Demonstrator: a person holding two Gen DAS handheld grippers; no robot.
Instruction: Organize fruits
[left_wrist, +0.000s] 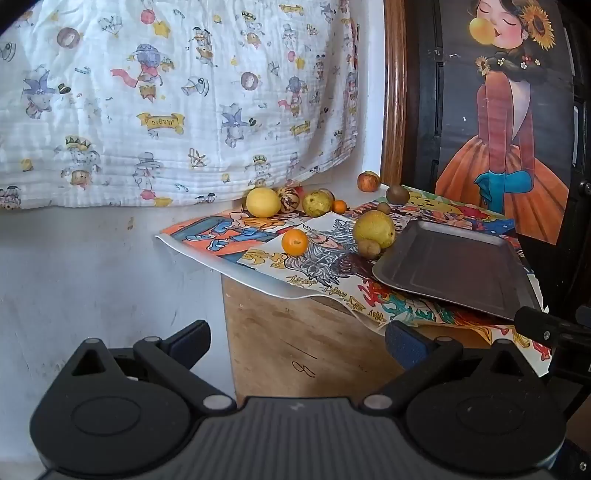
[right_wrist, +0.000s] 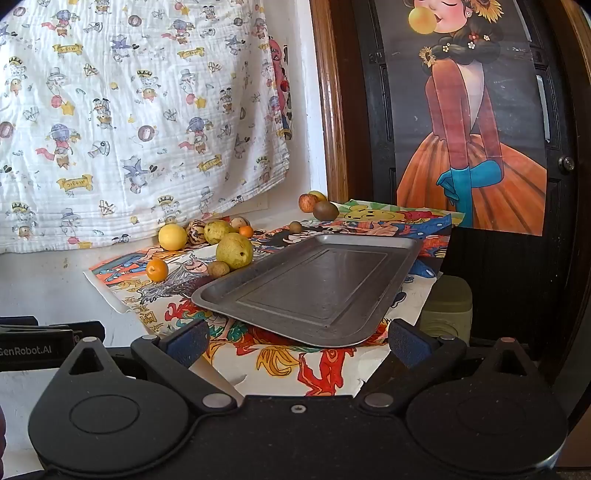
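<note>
Both grippers, left gripper (left_wrist: 297, 341) and right gripper (right_wrist: 297, 341), hang spread and empty; fruit lies ahead-left of the metal tray (right_wrist: 369, 325), small orange (right_wrist: 157, 269) nearest the left one.

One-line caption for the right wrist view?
Open right gripper faces an empty metal tray, fruits scattered beside it.

both wrist views face table, sharing tray (left_wrist: 458, 266)

Even, soft daylight in both views; shadows faint. Mild sheen on the tray (right_wrist: 317, 284). Focus sharp at centre. Strong fisheye bending at the edges; the door frame (left_wrist: 394, 92) bows, and corners are vignetted black.
</note>
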